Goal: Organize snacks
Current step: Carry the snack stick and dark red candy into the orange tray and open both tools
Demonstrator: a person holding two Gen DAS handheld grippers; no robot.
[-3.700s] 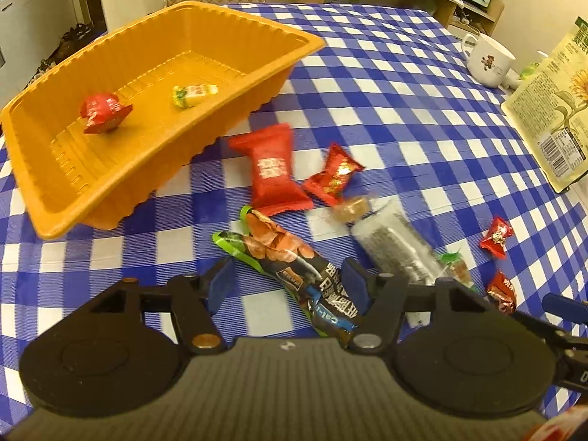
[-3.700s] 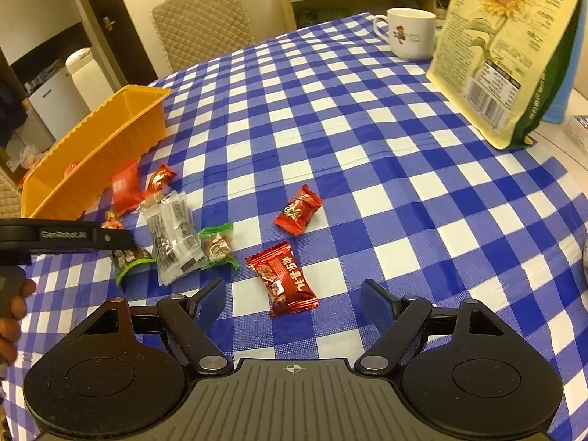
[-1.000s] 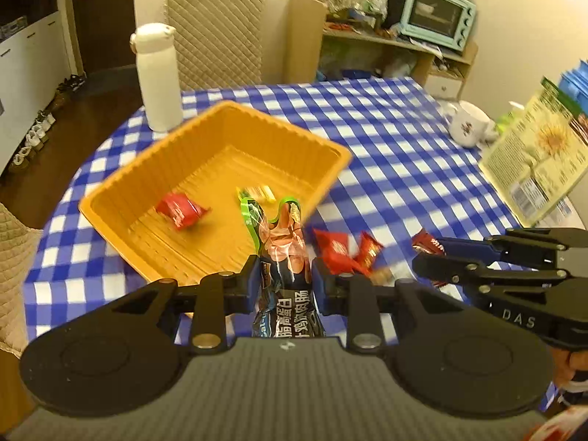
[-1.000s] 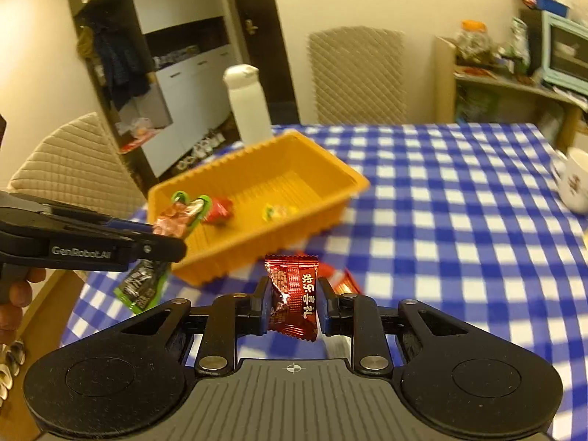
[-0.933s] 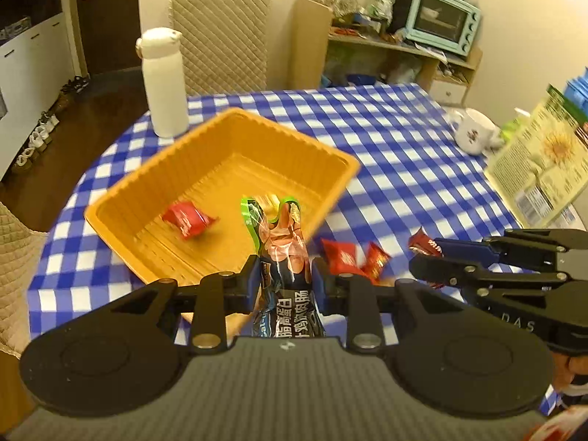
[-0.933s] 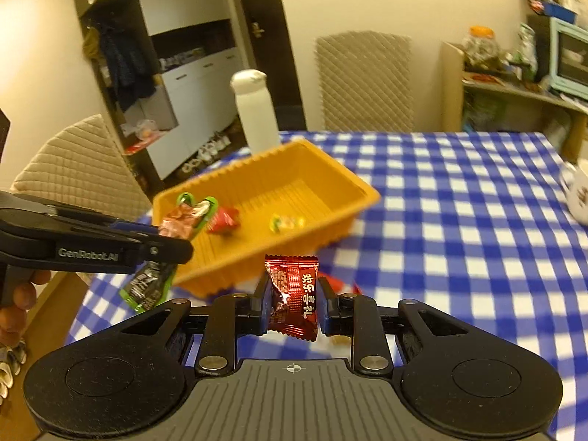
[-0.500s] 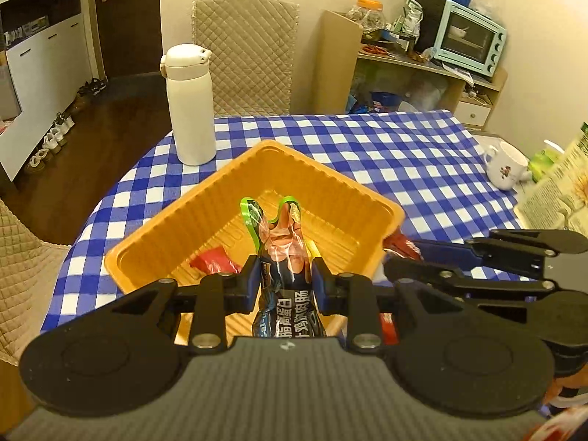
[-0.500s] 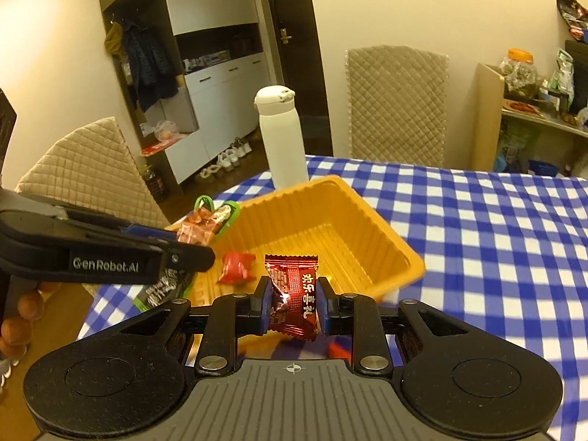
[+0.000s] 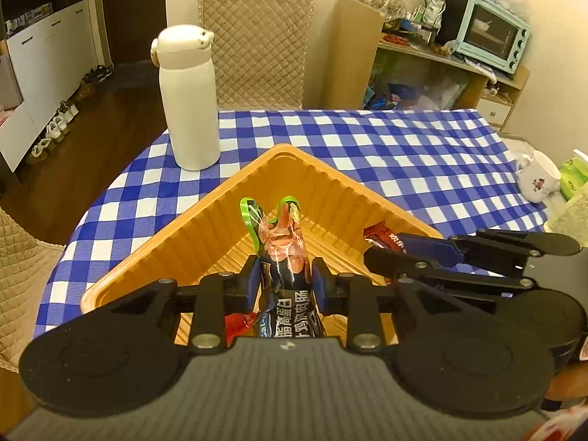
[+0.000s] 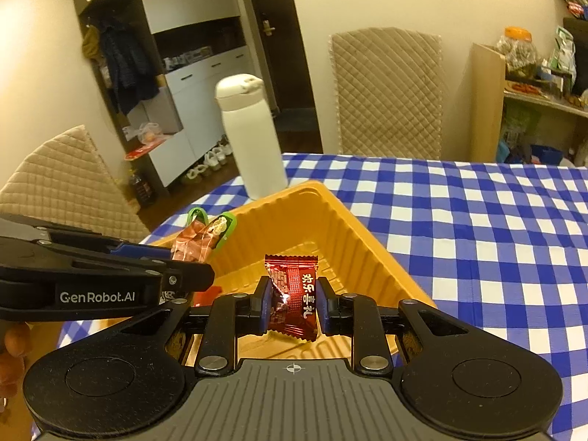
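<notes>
A: Left wrist view, item one: left claw (image 9: 286, 286), pinching a long sausage snack pack (image 9: 283, 253) upright, green-edged end upward. It hangs over the orange tray (image 9: 341, 187), inside the rim.

B: And item two?

A: Right claw (image 9: 382, 248), entering from the right, nipping a red candy (image 9: 380, 237) above the tray's right wall. A red wrapper (image 9: 237, 325) lies on the tray floor under the left claw.

B: How best to drop?

A: My judgement: lower each load nearer the ribbed floor, then part the pads one claw at a time, so the long pack lies flat and does not tip over the wall.

B: Right wrist view?

A: Right claw (image 10: 292, 305) pressed on the red candy (image 10: 294, 294), over the tray (image 10: 352, 242). Left claw (image 10: 191, 268) beside it with the sausage pack (image 10: 200, 239). The two sit near each other; a bump is the risk.

B: Surface, room?

A: Desk with blue-and-white check cloth (image 10: 496, 228); white flask (image 10: 253, 136) just beyond the tray; mug (image 9: 538, 178) far right. Quilted chairs (image 10: 386, 88), a shelf with a pale blue oven (image 9: 490, 33), shoes on the wooden floor (image 9: 55, 125).
</notes>
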